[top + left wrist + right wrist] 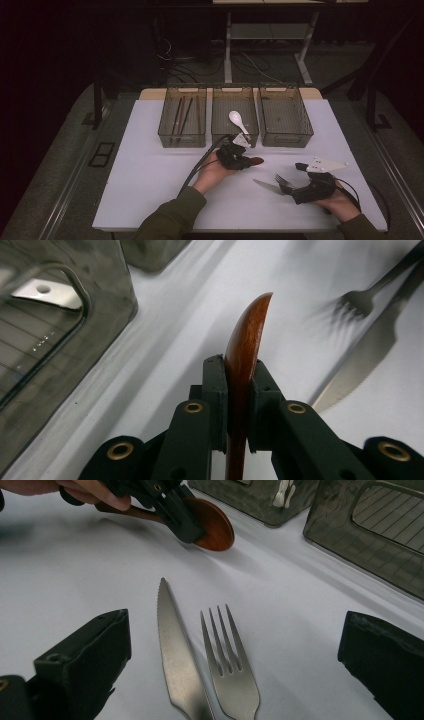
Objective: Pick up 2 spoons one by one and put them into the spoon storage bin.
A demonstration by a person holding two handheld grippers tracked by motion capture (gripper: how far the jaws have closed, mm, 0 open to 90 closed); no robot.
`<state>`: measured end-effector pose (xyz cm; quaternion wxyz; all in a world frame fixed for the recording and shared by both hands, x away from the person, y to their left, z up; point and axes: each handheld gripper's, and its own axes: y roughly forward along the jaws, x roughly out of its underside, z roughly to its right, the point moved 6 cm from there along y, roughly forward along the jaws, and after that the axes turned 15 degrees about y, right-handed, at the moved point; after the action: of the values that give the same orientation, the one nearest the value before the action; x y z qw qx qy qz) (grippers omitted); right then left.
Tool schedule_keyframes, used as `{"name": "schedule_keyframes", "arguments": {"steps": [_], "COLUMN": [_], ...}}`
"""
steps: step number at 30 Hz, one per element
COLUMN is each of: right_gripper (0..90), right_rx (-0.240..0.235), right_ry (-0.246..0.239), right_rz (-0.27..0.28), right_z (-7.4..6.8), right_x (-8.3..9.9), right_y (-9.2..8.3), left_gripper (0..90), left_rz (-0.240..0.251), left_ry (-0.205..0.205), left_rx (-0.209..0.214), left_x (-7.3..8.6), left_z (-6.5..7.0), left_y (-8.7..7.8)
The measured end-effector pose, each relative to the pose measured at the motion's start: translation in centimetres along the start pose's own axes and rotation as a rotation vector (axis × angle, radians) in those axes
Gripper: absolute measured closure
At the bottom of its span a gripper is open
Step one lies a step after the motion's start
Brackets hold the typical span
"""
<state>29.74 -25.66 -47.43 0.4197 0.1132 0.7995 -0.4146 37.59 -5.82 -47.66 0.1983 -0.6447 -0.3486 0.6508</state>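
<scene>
My left gripper (239,157) is shut on a brown wooden spoon (256,161) just in front of the middle bin, low over the white table. In the left gripper view the spoon (247,340) stands on edge between the black pads (216,385). To its right lie a steel knife (265,186) and a fork (281,179), side by side. My right gripper (290,189) is open around them: knife (175,650) and fork (230,665) lie between its wide-apart jaws, untouched. Farther off in that view are the left gripper (175,510) and the spoon bowl (215,530).
Three grey see-through bins stand in a row at the back of the white table (150,175). The left bin (172,135) holds dark chopsticks, the middle bin (222,132) a white spoon (238,120), and the right bin (300,132) looks bare.
</scene>
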Motion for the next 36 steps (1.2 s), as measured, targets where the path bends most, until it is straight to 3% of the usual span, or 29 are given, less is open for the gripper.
{"name": "schedule_keyframes", "arguments": {"steps": [9, 20, 29, 36], "right_gripper": [0.6, 0.6, 0.6, 0.6], "right_rx": [0.0, 0.001, 0.002, -0.002], "right_ry": [-0.002, 0.0, 0.005, 0.005], "right_rz": [0.0, 0.0, 0.0, 0.001], "right_z": [0.0, -0.1, -0.1, -0.1], "right_x": [0.0, 0.0, 0.0, 0.0], "right_y": [0.0, 0.0, 0.1, 0.0], "left_gripper": [80.8, 80.8, 80.8, 80.8], "left_rz": [0.061, 0.157, 0.24, 0.269], "left_ry": [-0.039, -0.09, -0.115, -0.125], "left_rx": [-0.012, -0.042, -0.089, -0.134], "left_x": [-0.5, -1.2, -2.9, -4.8], "left_z": [-0.4, -2.0, -4.4, -6.6], "left_y": [-1.8, -4.8, -7.8, -8.5]}}
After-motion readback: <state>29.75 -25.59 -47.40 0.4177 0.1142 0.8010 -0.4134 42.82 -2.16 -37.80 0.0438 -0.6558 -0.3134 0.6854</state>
